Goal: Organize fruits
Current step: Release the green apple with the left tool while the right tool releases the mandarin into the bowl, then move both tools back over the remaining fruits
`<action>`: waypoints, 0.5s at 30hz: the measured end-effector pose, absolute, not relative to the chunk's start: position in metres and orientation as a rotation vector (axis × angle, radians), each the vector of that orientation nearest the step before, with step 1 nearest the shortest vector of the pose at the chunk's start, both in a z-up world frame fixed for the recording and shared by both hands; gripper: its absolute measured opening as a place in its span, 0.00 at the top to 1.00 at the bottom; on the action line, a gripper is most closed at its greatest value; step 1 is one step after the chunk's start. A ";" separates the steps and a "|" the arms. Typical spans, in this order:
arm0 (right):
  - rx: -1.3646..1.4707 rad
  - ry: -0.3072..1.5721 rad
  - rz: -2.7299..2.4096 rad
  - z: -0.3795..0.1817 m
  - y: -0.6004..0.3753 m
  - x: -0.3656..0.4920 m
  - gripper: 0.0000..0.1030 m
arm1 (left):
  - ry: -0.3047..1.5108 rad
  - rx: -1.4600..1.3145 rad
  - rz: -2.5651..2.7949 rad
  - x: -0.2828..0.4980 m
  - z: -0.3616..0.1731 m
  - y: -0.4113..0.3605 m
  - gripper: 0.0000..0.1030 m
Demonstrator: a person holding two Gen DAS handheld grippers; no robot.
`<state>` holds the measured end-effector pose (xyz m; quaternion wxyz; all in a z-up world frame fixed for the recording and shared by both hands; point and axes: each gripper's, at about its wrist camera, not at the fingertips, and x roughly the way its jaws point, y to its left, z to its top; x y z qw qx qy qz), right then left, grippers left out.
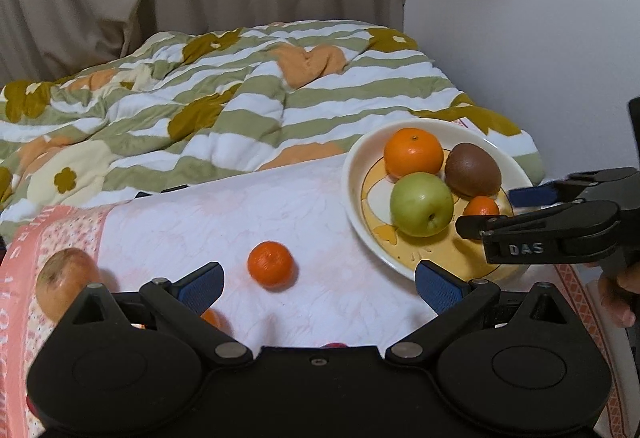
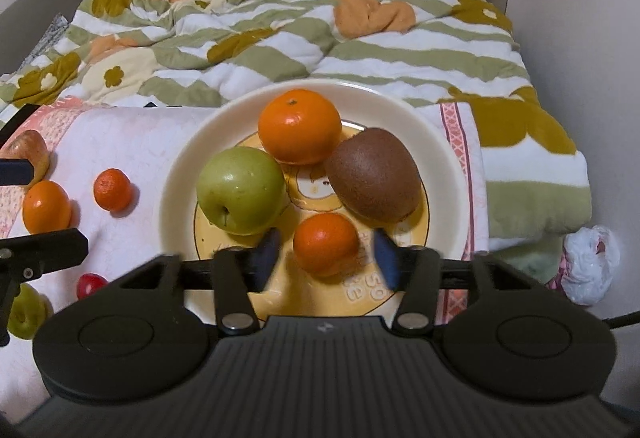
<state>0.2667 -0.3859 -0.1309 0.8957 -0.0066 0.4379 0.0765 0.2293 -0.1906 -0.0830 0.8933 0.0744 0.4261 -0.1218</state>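
The right gripper stands apart around a small, bumpy, round orange, seemingly not touching, on the smooth plate; the left gripper is apart too

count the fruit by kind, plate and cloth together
oranges: 4
apples: 3
kiwi: 1
small red fruit: 1
total: 9

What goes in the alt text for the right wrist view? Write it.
A cream plate holds a green apple, large orange, brown kiwi and small mandarin; the right gripper, open, flanks the mandarin. More fruit lies on the cloth at left.
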 end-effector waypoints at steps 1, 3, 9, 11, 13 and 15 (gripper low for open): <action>-0.022 0.896 0.152 -0.129 -0.386 0.264 0.05 | 0.884 0.152 -0.247 0.228 -0.082 -0.190 0.00; -0.033 0.881 0.146 -0.125 -0.387 0.259 0.00 | 0.882 0.152 -0.237 0.224 -0.081 -0.189 0.00; -0.009 0.874 0.130 -0.112 -0.395 0.247 0.00 | 0.852 0.156 -0.230 0.211 -0.070 -0.188 0.00; -0.008 0.864 0.125 -0.105 -0.397 0.240 0.00 | 0.842 0.161 -0.221 0.206 -0.067 -0.188 0.00; -0.005 0.850 0.126 -0.097 -0.398 0.233 0.00 | 0.832 0.155 -0.216 0.199 -0.062 -0.187 0.00; -0.003 0.840 0.124 -0.088 -0.399 0.225 0.00 | 0.818 0.139 -0.214 0.191 -0.057 -0.184 0.00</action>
